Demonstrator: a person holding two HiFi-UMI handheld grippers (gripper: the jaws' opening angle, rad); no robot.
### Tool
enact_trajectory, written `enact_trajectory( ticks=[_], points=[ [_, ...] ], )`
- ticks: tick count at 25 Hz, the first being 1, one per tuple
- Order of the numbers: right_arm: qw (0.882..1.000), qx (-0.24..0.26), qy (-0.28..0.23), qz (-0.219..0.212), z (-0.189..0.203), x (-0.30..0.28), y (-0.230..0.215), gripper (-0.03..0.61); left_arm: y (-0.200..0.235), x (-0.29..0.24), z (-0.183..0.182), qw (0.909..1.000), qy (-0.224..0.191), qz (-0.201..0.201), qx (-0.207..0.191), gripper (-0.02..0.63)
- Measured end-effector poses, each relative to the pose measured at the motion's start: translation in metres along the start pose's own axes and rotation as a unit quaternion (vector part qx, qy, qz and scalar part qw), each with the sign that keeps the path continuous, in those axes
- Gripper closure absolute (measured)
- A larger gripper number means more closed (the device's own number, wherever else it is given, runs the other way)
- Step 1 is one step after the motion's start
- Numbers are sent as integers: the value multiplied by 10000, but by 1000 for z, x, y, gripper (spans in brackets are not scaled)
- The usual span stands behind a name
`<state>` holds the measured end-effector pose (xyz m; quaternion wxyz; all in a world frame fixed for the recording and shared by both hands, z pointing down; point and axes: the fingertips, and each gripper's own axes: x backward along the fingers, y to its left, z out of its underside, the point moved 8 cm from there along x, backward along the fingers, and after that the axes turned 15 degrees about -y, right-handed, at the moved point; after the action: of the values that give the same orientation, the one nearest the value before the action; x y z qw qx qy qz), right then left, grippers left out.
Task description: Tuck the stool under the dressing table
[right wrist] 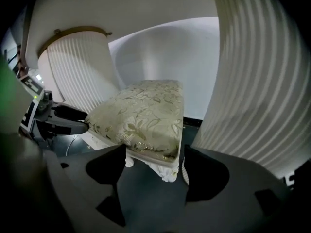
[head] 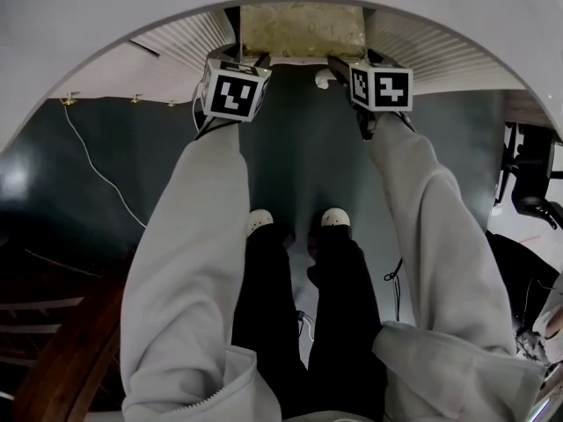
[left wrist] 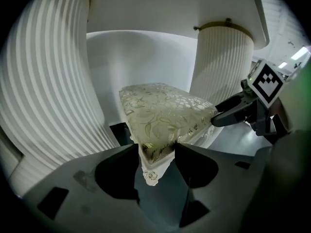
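The stool [head: 303, 29], with a gold floral cushion and a white carved frame, stands under the white dressing table [head: 88, 25], between its two fluted pedestals [left wrist: 43, 81] [left wrist: 221, 62]. My left gripper [left wrist: 155, 152] is shut on the stool's [left wrist: 163, 113] near left corner, and both jaws touch the cushion edge. My right gripper [right wrist: 153, 154] is open around the stool's [right wrist: 141, 113] near right corner, with a gap beside its right jaw. In the head view the left gripper [head: 253, 58] and the right gripper [head: 347, 60] both reach the stool's front edge.
The pedestals [right wrist: 80, 76] [right wrist: 257, 81] stand close on both sides of the stool. A white cable [head: 97, 170] lies on the dark floor at the left. The person's white shoes [head: 259, 221] are behind the grippers. Dark wooden furniture [head: 62, 359] is at the lower left, black equipment [head: 528, 183] at the right.
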<state>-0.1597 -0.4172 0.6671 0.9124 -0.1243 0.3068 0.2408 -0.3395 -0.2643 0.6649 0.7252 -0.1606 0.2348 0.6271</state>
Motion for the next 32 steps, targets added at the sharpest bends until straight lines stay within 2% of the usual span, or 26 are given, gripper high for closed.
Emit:
enact_trajectory(
  ticks=[3,6,12,17,20,22,24,32],
  points=[
    [9995,-271,139,79,6,6,3,131,1,10,0,9997,43,28,-230,391],
    [9998,-39,192,-80,3,22,10,127,-1,24,-2,9993,183,49,-324,388],
    [9987,87,466,-167,-2,71,12,133,-19,53,-14,9988,431,101,-185,388],
    [9980,-232,551,-221,0,108,19,147,-41,72,-39,9992,360,166,-85,388],
    [9977,-305,471,-381,-2,119,28,165,-50,84,-47,9994,291,181,91,388],
    [9976,-320,383,-478,-7,127,34,212,-55,94,-51,9989,293,164,330,389],
    [9974,-403,282,-536,-11,136,37,229,-60,102,-54,9982,255,121,520,391],
    [9926,-954,-210,-726,-23,188,33,316,-87,141,-61,9949,-31,-206,989,462]
  ],
)
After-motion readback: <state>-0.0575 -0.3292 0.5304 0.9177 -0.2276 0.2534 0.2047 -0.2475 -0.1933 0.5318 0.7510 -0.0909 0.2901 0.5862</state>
